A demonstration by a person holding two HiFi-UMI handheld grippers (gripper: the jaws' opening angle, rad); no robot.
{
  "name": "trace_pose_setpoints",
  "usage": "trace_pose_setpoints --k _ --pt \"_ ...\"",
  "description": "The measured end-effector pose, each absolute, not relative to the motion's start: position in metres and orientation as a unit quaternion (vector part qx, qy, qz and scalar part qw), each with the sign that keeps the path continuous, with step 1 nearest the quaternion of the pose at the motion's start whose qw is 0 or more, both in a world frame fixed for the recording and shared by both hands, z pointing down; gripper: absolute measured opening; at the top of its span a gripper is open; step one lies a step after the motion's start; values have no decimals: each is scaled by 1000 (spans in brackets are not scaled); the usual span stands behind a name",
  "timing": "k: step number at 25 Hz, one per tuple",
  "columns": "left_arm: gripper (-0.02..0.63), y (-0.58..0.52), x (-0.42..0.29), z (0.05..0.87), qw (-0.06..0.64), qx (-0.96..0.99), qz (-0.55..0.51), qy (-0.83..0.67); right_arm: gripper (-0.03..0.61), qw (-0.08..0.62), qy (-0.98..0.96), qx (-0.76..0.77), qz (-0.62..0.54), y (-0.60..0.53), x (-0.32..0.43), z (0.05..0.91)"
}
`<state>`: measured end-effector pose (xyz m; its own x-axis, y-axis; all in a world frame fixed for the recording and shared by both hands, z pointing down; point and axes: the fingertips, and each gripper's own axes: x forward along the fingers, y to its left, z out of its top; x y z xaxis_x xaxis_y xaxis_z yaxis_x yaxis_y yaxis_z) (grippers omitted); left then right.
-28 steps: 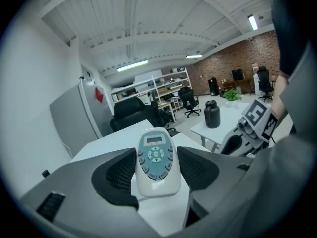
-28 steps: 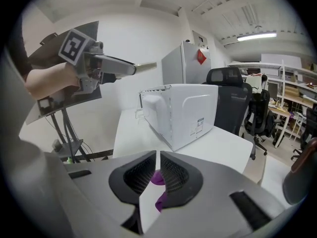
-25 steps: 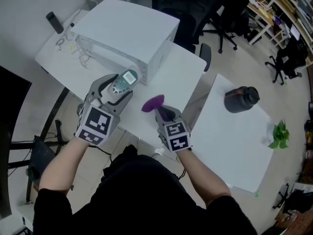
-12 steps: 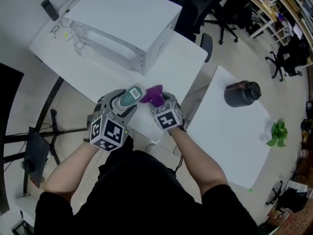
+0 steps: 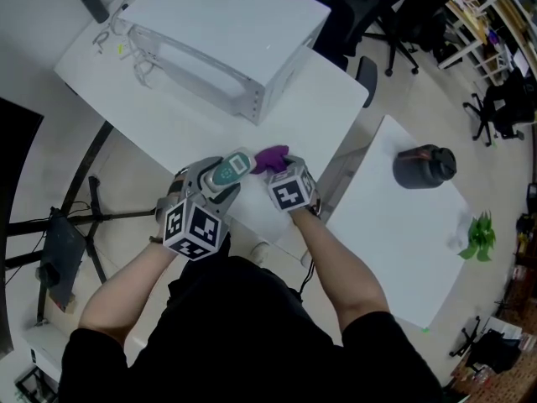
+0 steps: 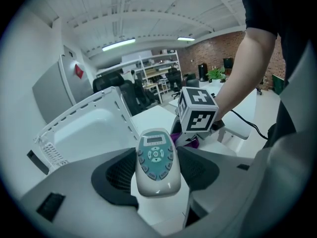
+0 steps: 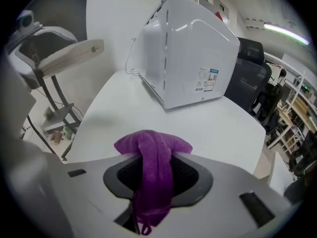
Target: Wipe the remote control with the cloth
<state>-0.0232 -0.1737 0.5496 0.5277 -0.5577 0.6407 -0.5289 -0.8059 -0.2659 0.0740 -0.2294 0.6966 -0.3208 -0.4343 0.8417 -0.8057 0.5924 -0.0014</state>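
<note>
L claw (image 5: 220, 181) clamps the remote (image 6: 157, 160) by its sides, over the table (image 5: 327, 107). It's hard, slick & light, so keep it firm. R claw (image 7: 157, 175) jaws just closed in on the soft cloth (image 7: 151, 148); wipe w/ the front fold.

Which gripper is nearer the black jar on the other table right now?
Right. The right gripper, whose jaws have just been closing on the purple cloth, is left of the black jar; the left gripper, holding the remote control, is farther left.

No text is legible.
</note>
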Motion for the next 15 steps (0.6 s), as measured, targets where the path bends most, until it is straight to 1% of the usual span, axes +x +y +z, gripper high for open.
trace_pose_setpoints --k 4,8,12,15 --pt "253 -168 -26 543 22 -871 -370 321 136 397 -794 419 193 -227 80 657" --pt "252 -154 -25 527 31 -870 -360 336 133 330 -818 439 172 -206 89 596" --pt "252 -131 -20 508 64 -863 -358 351 133 260 -847 445 130 -173 97 521" --pt "252 -112 -14 499 95 -853 -368 358 133 223 -873 425 93 -143 89 472"
